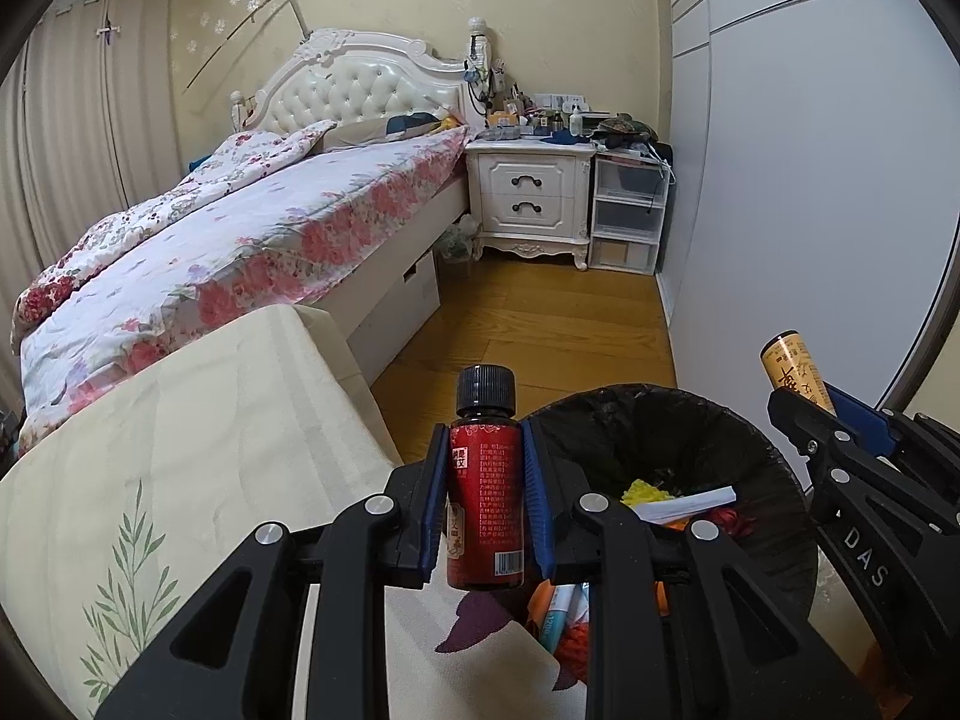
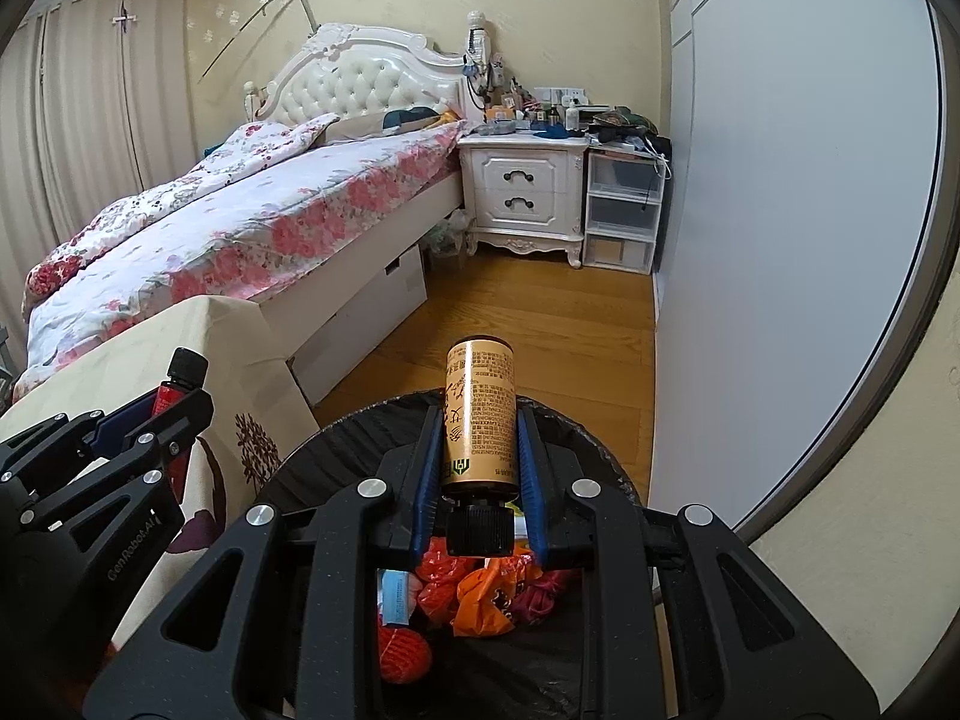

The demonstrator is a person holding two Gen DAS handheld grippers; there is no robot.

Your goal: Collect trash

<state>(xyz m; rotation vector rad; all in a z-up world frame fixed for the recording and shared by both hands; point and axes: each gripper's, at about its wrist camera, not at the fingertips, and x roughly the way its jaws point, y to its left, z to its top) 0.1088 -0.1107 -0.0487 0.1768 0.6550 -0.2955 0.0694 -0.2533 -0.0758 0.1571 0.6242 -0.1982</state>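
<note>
Each small, stiff, slick bottle looks light: left tongs (image 1: 486, 501) clamp the red bottle (image 1: 485, 504) mid-body beside the bin (image 1: 774, 450), right tongs (image 2: 479, 468) clamp the gold bottle (image 2: 478, 414) over it, cap down.

A home bedroom, pretty clearly. A bed (image 1: 252, 228) with a floral quilt and a tufted white headboard (image 1: 360, 90) is seen, a cluttered white nightstand (image 1: 531, 195) is parked beside it, and curtains (image 1: 78, 138), patterned wallpaper (image 1: 540, 18) and a wood floor (image 1: 540, 324) are shown too.
</note>
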